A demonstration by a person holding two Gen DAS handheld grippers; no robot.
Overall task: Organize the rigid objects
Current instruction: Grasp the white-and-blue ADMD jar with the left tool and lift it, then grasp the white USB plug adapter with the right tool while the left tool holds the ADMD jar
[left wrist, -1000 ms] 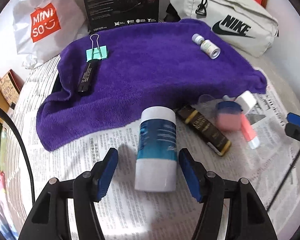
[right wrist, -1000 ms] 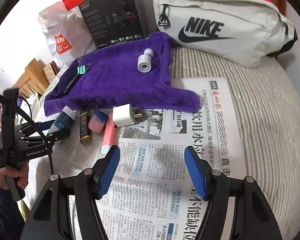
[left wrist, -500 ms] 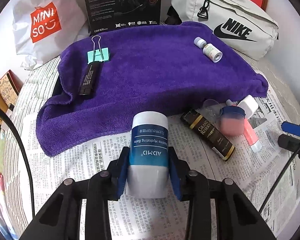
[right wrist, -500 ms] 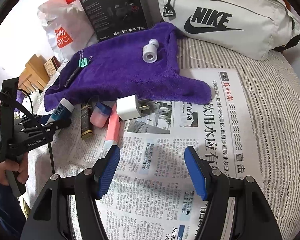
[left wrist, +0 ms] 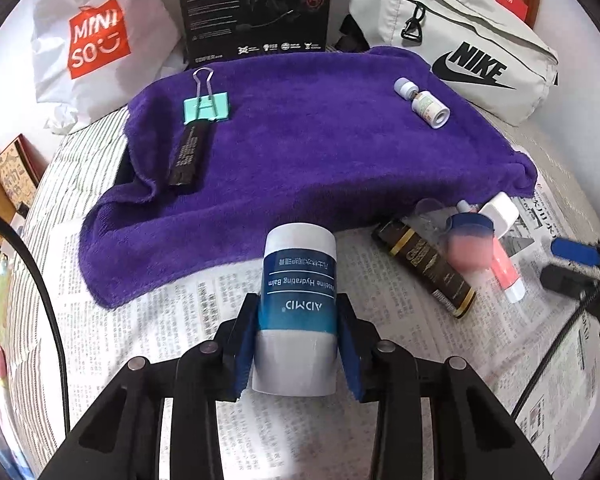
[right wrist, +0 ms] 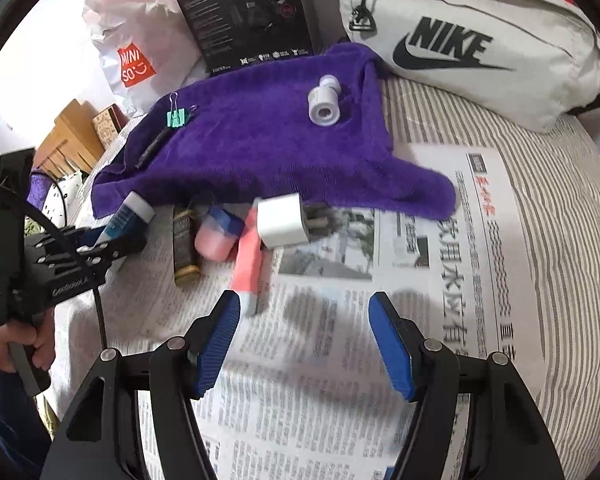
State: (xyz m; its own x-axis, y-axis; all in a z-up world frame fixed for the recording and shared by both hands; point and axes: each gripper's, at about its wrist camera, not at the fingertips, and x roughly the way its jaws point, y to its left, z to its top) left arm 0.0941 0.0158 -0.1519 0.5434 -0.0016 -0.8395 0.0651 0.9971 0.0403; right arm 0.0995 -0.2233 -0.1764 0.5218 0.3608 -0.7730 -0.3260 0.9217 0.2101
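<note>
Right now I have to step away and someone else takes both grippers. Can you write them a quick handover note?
Left gripper: fingers shut on the balm bottle, held over the newspaper.
Right gripper: open, empty, above the newspaper near the pink tube.
On the purple towel: binder clip, black stick, small white vial.
On the newspaper in front of the towel: brown tube, pink jar, pink tube, white charger.
Done: balm bottle gripped.
Left, likely: put it on the towel, then the other four.
</note>
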